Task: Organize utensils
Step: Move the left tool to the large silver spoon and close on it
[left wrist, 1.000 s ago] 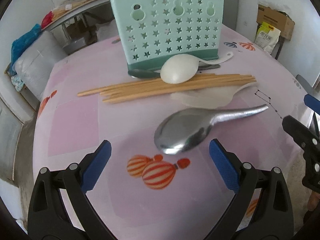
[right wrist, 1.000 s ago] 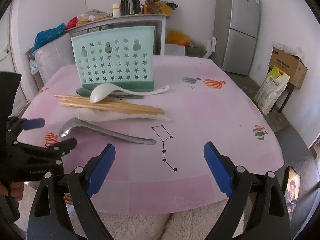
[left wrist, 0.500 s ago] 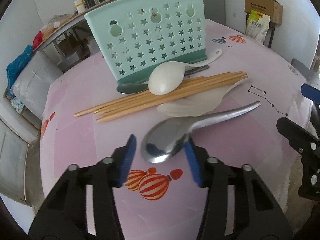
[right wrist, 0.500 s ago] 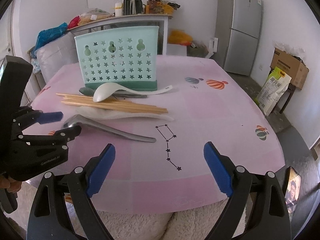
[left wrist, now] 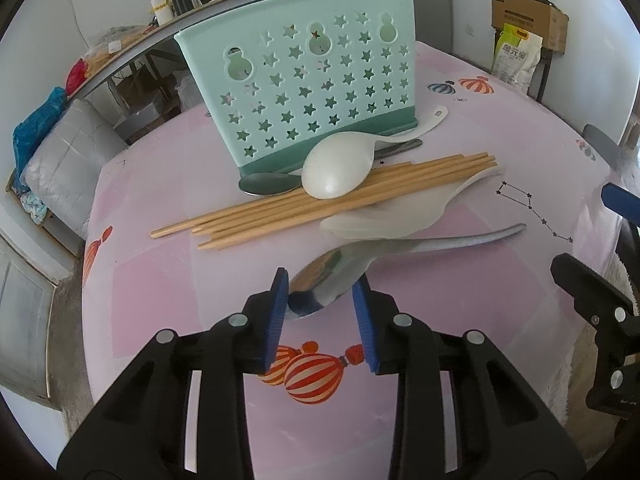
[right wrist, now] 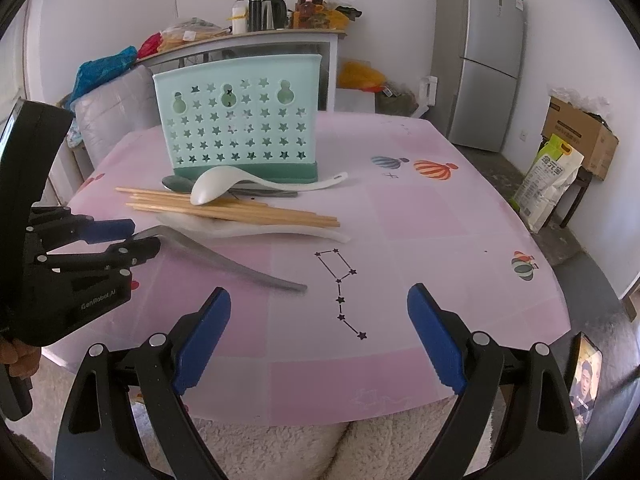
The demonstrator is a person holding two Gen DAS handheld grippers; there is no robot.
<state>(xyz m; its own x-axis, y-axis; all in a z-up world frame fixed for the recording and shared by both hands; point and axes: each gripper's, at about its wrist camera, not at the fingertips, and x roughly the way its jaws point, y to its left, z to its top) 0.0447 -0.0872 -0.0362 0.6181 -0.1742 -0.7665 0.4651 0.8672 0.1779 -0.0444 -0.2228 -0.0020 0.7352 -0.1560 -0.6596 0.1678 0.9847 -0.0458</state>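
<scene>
A: Where's the metal spoon (left wrist: 360, 264)?
B: Lower centre of the left wrist view, on the pink tabletop (left wrist: 168, 280), bowl tilted between the blue pads of the left gripper (left wrist: 320, 300). Its jaws have just been closing and now clamp the bowl.
A: And the right gripper (right wrist: 318, 336)?
B: Jaws wide apart, empty, at the frame's bottom edge.

We've got a mint-green star-punched holder (left wrist: 312, 92) with a darker green base, tan chopsticks (left wrist: 320, 204), white spoons (left wrist: 340, 168), and a pink tablecloth (left wrist: 168, 292) with striped orange balloons.
</scene>
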